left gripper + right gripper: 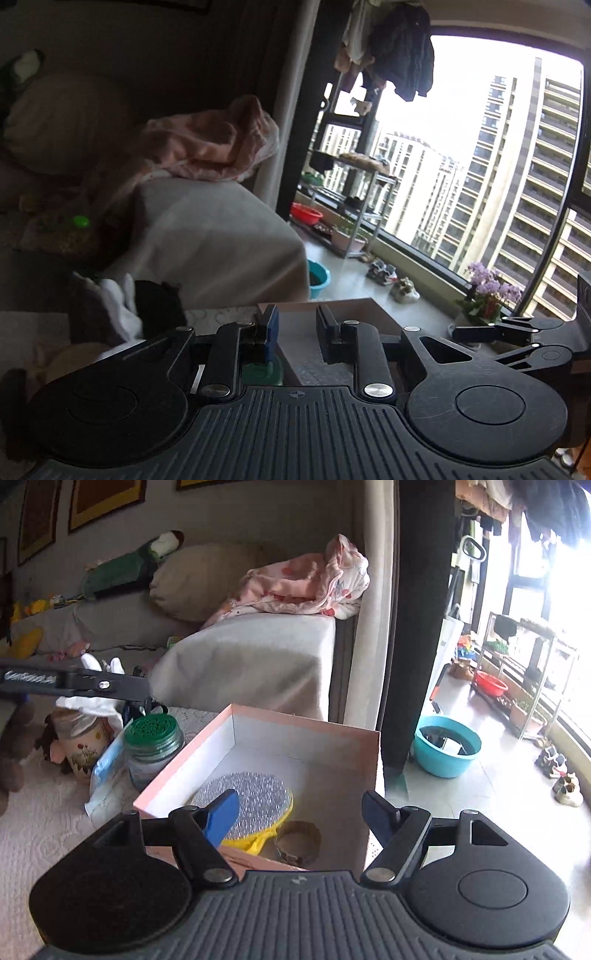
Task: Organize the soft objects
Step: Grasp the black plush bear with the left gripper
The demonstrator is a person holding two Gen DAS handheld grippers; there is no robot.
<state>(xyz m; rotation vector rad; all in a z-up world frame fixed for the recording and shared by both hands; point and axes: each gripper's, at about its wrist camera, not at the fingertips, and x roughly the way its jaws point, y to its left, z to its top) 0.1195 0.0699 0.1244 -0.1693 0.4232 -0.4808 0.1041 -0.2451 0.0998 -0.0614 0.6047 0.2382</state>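
Both tools are released and grasp nothing: the right tool (301, 812) hovers over the pink box (295, 723) holding a silver-and-yellow pad (258, 797), the left tool (295, 332) beside it.

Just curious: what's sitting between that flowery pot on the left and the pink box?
In the right wrist view, a green-lidded jar and a blue-white packet stand between the flowery pot and the pink box.

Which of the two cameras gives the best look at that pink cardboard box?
The right wrist view. It looks down into the open pink box, showing its white inner walls, a round silver pad with yellow trim and a small paper cup inside. The left wrist view catches only the box's rim and a wall behind the gripper fingers.
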